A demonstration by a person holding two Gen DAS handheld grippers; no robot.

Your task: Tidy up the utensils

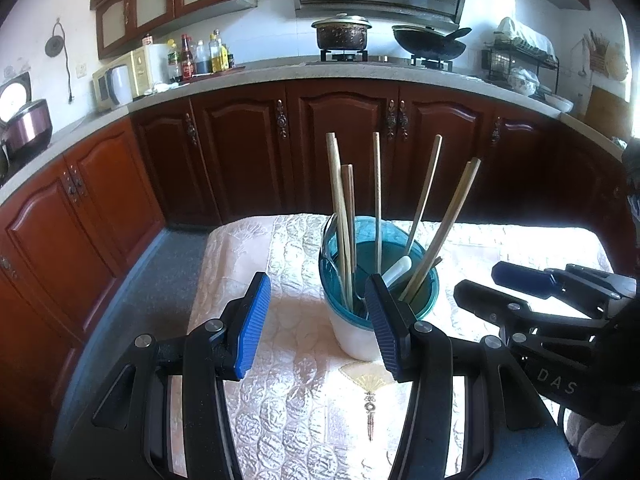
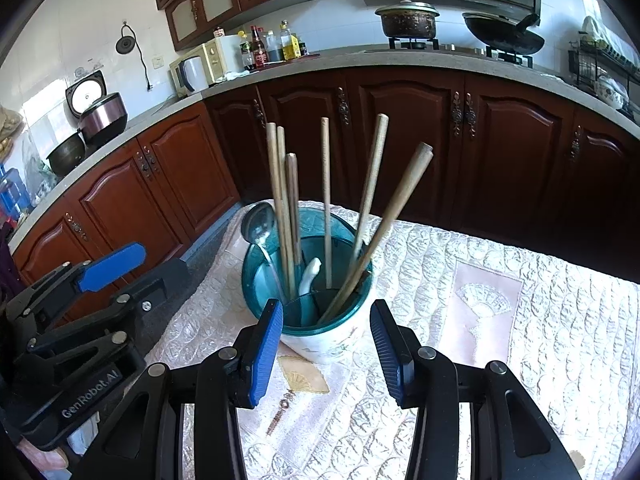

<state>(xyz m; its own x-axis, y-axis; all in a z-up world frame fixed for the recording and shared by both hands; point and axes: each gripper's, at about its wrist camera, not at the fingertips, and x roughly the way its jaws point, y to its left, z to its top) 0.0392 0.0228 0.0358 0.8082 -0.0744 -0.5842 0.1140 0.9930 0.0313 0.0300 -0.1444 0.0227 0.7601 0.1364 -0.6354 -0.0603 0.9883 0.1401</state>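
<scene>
A white utensil holder with a teal rim (image 1: 430,276) (image 2: 250,280) stands on the quilted tablecloth. In it stand several wooden chopsticks (image 1: 377,200) (image 2: 326,200), a metal ladle (image 2: 258,224) and a white spoon (image 1: 398,270) (image 2: 311,276). My left gripper (image 1: 316,322) is open and empty; the holder sits just right of its gap, behind the right fingertip. My right gripper (image 2: 326,350) (image 1: 496,288) is open too, with the holder just beyond its fingertips and the pads apart from it. In the right wrist view the left gripper (image 2: 136,276) shows at the left, beside the table's edge.
The table (image 2: 520,320) carries a pale quilted cloth with a fan motif (image 1: 370,380). Dark wood cabinets (image 1: 340,140) run behind it under a counter with a microwave (image 1: 128,74), bottles, a pot (image 1: 342,34), a wok (image 1: 430,42) and a dish rack (image 1: 520,60). Grey floor lies left of the table.
</scene>
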